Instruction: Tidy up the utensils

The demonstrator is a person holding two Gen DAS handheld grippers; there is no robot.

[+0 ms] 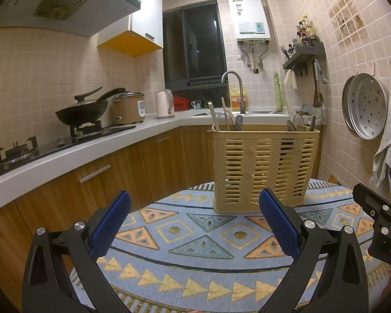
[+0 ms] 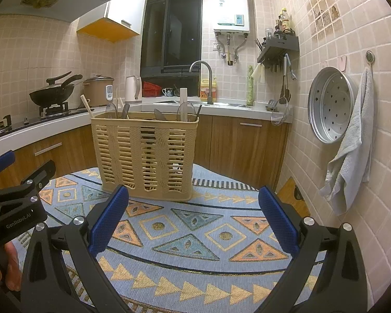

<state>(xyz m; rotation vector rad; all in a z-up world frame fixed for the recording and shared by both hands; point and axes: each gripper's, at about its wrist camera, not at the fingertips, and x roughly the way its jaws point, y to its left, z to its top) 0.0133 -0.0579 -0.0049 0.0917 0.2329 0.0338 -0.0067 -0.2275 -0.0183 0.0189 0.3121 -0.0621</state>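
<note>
A tan slotted plastic utensil basket (image 1: 263, 167) stands upright at the far side of a round table with a blue patterned cloth (image 1: 200, 255). Chopsticks, spoons and dark handles (image 1: 229, 120) stick out of its top. It also shows in the right wrist view (image 2: 146, 154), with utensils (image 2: 185, 109) standing in it. My left gripper (image 1: 195, 203) is open and empty, above the cloth just short of the basket. My right gripper (image 2: 194, 198) is open and empty, to the right of the left one, also near the basket.
A white counter (image 1: 96, 146) with wooden cabinets runs along the left and back, holding a wok (image 1: 83, 109), rice cooker (image 1: 129, 107), kettle and sink. A steamer tray (image 2: 328, 104) and towel (image 2: 352, 143) hang on the right wall.
</note>
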